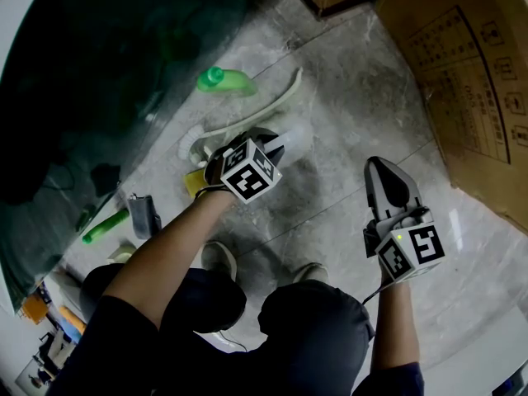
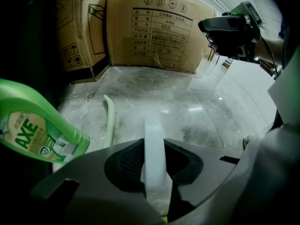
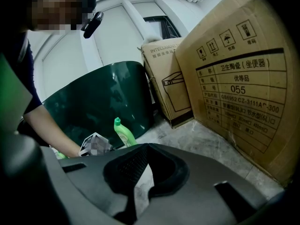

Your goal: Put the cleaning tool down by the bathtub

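Note:
The cleaning tool is a yellow pad [image 1: 195, 183] with a white translucent handle [image 1: 294, 139]. In the left gripper view the handle [image 2: 153, 144] stands upright between the two pads. My left gripper [image 1: 276, 143] [image 2: 153, 142] is shut on this handle, low over the marble floor next to the dark green bathtub [image 1: 99, 73]. My right gripper [image 1: 386, 170] [image 3: 146, 149] hangs to the right, shut and empty, well away from the tool. The bathtub [image 3: 93, 97] also shows in the right gripper view.
A green detergent bottle [image 1: 224, 80] [image 2: 33, 130] [image 3: 123, 132] and a long curved pale brush [image 1: 276, 101] [image 2: 110, 121] lie on the floor by the tub. Cardboard boxes [image 1: 470, 81] [image 2: 150, 32] [image 3: 243, 97] stand at the right. A grey item [image 1: 144, 214] and the person's shoes [image 1: 219, 258] are near.

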Demonstrator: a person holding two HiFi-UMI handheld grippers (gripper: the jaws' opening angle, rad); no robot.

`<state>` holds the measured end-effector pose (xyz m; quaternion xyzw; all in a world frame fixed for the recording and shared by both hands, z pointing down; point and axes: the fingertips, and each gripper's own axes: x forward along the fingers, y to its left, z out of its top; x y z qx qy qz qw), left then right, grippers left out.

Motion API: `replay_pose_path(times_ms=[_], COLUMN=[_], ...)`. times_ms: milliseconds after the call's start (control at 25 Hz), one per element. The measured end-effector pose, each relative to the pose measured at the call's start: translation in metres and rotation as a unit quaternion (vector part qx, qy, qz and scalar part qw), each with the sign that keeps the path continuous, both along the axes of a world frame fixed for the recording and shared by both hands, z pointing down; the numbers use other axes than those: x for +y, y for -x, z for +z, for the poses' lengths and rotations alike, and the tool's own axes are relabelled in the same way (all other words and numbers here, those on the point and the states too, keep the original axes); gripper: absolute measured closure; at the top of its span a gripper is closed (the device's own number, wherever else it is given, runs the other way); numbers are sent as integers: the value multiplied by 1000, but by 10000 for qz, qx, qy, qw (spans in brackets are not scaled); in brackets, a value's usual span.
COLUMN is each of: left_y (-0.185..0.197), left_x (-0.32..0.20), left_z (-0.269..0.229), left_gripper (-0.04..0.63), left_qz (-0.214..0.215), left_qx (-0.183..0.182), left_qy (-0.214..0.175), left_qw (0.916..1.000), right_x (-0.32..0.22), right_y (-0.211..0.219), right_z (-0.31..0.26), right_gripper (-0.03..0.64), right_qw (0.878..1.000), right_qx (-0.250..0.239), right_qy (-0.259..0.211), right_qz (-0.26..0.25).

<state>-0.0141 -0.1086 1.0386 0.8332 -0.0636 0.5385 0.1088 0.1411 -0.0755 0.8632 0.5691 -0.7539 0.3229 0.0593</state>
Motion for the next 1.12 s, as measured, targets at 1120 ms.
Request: replay_pose_path(times_ms=[1120], left_y=[-2], left_x=[-37], left_z=[-111], left_gripper=[403], left_qz=[171], left_qx=[448], left_qy=[-600], left_qw=[9970], right_x=[-6], right_y=[-2], right_z=[-58], right_gripper=[612], right_qw=[9995], right_qx=[303], right_qy=[-108], right_qz=[-62])
